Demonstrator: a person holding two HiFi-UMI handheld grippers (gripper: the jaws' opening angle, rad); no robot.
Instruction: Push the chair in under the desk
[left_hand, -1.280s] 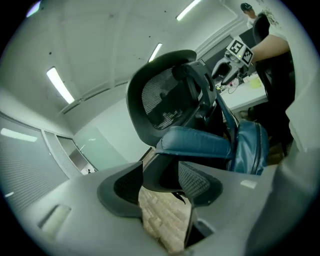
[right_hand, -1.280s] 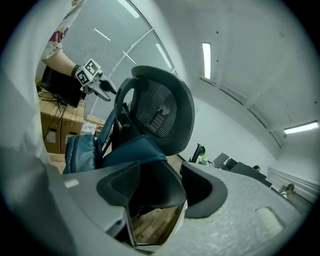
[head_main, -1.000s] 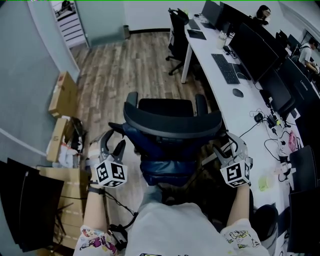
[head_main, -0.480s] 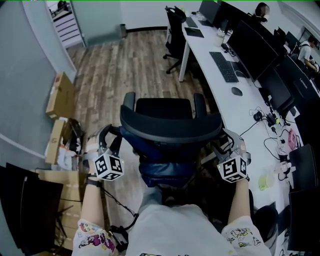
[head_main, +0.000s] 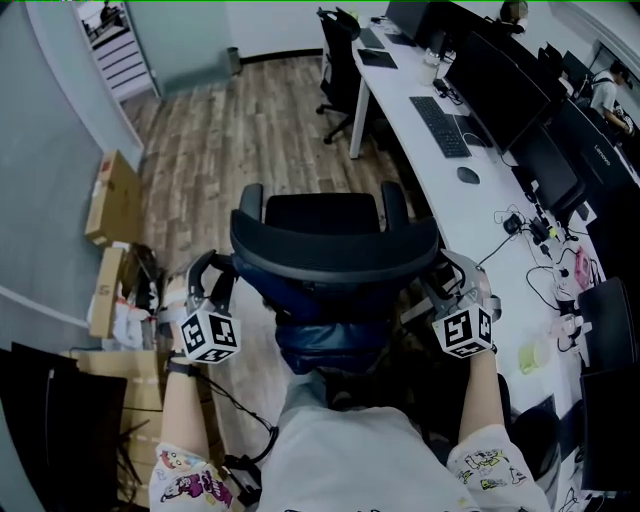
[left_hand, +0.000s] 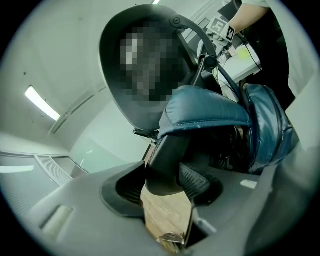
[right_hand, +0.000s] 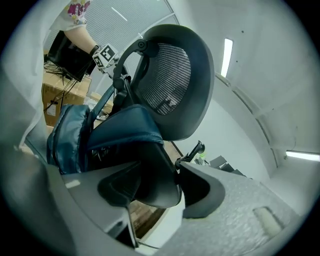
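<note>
With left tool (head_main: 218, 278) and right tool (head_main: 442, 270), clenched on either side edge of the chair (head_main: 335, 240) backrest, jaws just closed in onto the dark frame. Standing on the wood floor (head_main: 230, 130), close beside the long white worktop (head_main: 478, 215), not under it. Behind the backrest, blue padded cover (head_main: 330, 335); along the wall, cardboard boxes (head_main: 105, 195).

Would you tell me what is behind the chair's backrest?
A blue padded bag or cushion hangs behind the chair's backrest. The base under it is covered and cannot be seen.
</note>
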